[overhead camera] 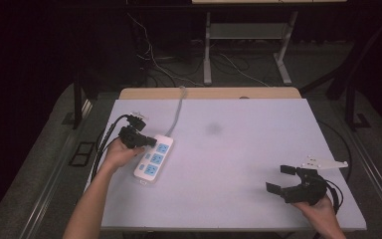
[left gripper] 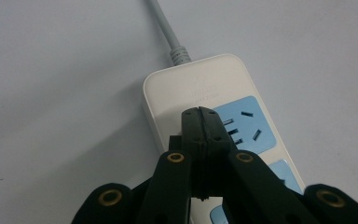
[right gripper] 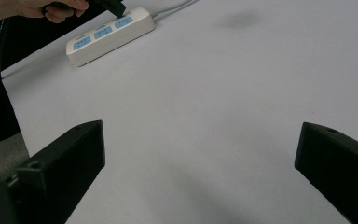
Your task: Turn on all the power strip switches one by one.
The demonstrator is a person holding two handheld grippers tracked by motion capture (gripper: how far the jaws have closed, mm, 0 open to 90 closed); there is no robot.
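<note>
The left gripper [left gripper: 200, 112], jaws pressed together, is hovering over the power strip [left gripper: 223, 116]; the right gripper [right gripper: 200, 154] is resting spread wide, well apart.

Left gripper [left gripper: 200, 116] closed, right gripper [overhead camera: 284, 178] agape.

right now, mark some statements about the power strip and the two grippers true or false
1. The left gripper has its jaws shut over the power strip. True.
2. The right gripper is shut on a plug. False: its jaws stand wide apart with nothing between them.
3. The power strip's sockets are red. False: they are blue.
4. The cable runs from the strip toward the far table edge. True.
</note>
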